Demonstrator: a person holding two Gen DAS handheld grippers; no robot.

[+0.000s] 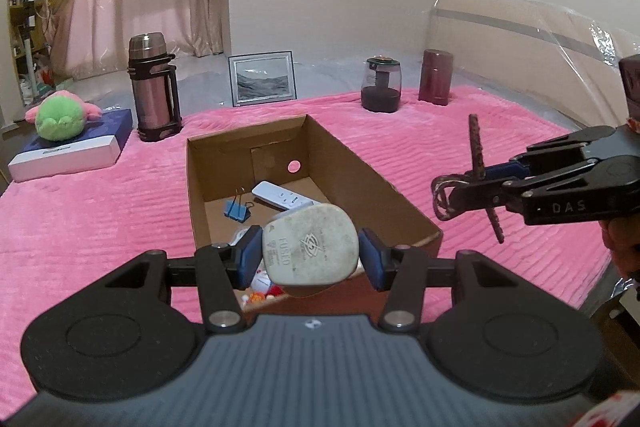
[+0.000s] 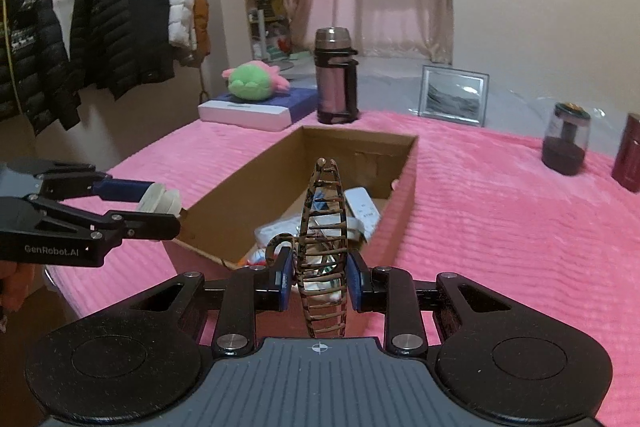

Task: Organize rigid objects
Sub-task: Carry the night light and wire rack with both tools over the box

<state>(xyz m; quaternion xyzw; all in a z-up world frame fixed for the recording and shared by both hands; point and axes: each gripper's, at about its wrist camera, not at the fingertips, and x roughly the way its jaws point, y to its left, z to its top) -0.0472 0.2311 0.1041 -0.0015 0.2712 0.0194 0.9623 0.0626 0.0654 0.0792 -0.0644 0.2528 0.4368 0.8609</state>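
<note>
1. Two things are in my grasp at once: my left hand-held gripper (image 1: 308, 255) is clamped on a white plug (image 1: 310, 249), its blue pads pressing both sides, with the word FUSED readable on its face
2. I see that plug hanging over the near end of the open cardboard box (image 1: 340, 155), which sits on the pink blanket (image 1: 100, 211)
3. My right hand-held gripper (image 2: 319, 277) is clenched on a tortoiseshell hair claw (image 2: 322, 247), held upright between the pads, just short of the box's near edge
4. Inside the box I can make out a white remote (image 1: 280, 199) and a blue binder clip (image 1: 237, 211) on the floor of it; other small items near the front are too hidden to name
5. Beyond the box stand a steel flask (image 1: 154, 87), a framed picture (image 1: 264, 77), a dark glass jar (image 1: 380, 85) and a maroon canister (image 1: 436, 77), all well apart from my hand-held grippers
</note>
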